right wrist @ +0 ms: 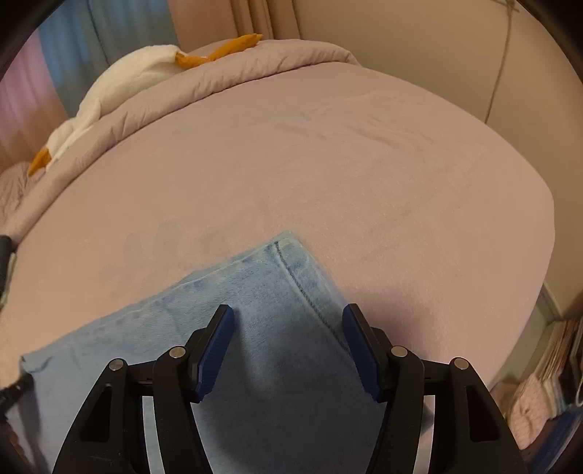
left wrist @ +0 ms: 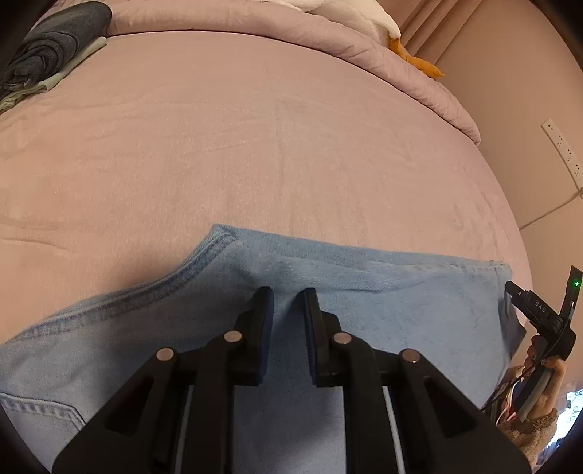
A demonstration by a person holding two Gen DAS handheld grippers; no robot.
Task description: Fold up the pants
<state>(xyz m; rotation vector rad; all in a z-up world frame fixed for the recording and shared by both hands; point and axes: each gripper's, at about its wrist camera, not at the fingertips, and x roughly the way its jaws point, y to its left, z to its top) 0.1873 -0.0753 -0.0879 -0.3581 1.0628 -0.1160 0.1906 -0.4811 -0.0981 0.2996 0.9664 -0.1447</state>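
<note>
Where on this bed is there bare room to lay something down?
The wide pink sheet between the jeans and the rolled duvet is bare. It is crowded at the far left corner with grey clothes, and along the duvet where the plush goose lies.

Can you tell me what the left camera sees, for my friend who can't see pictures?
Black tongs are nearly closed over light blue jeans lying on a pink bed. Far back are a grey bundle of clothes and a white and orange stuffed toy.
</note>
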